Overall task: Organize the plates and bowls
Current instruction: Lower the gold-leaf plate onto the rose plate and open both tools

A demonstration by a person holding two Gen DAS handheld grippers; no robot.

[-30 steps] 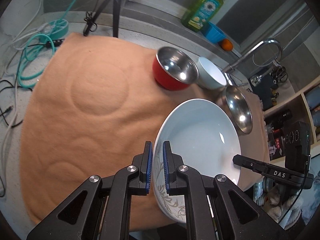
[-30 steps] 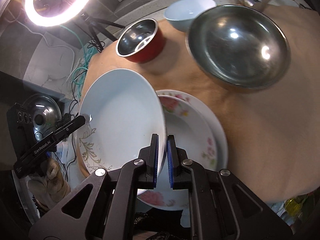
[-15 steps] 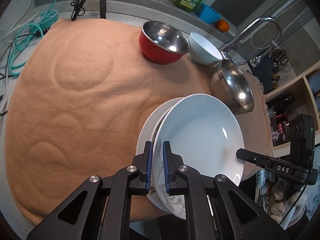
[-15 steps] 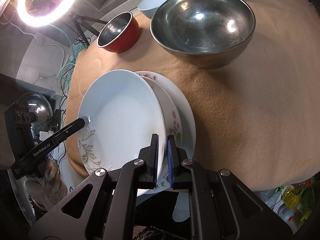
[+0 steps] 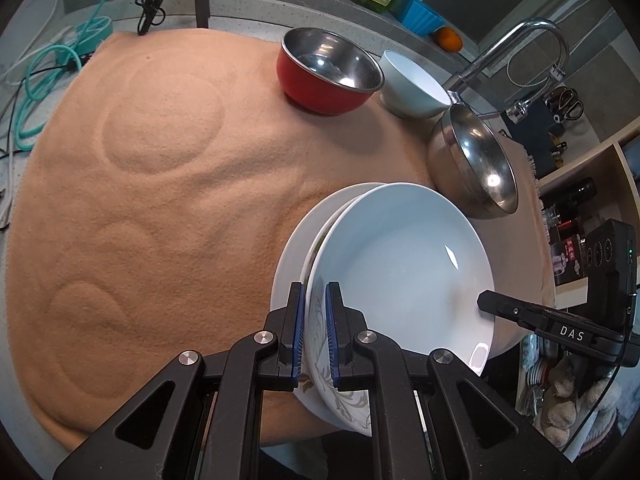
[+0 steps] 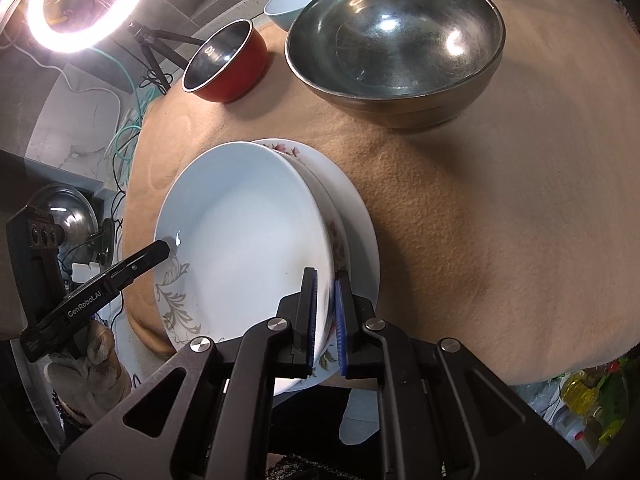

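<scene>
Two claws are clamped on opposite rims of one glazed white plate: the left claw is closed on the edge bearing a grey-brown leaf print, and the right claw is closed on the plain edge across from it. Ribbed blue pads are pressed against the glossy rim. The plate is deep, round and smooth, and it is held tilted over a stack of two other plates; whether its lower edge touches them cannot be told. Of these, a floral plate with pink blossoms is seen only as a sliver, and a wider white plate beneath is seen only as a crescent. The stack lies near the front edge of a fuzzy orange cloth spread over the counter, its nap marked by round pressed rings. Just beyond the stack a large, mirror-bright steel bowl is set. Farther back a red bowl with a steel lining is found, and a pale blue bowl just beside it. A chrome tap rises behind. A lit ring light is cut off by the frame.
</scene>
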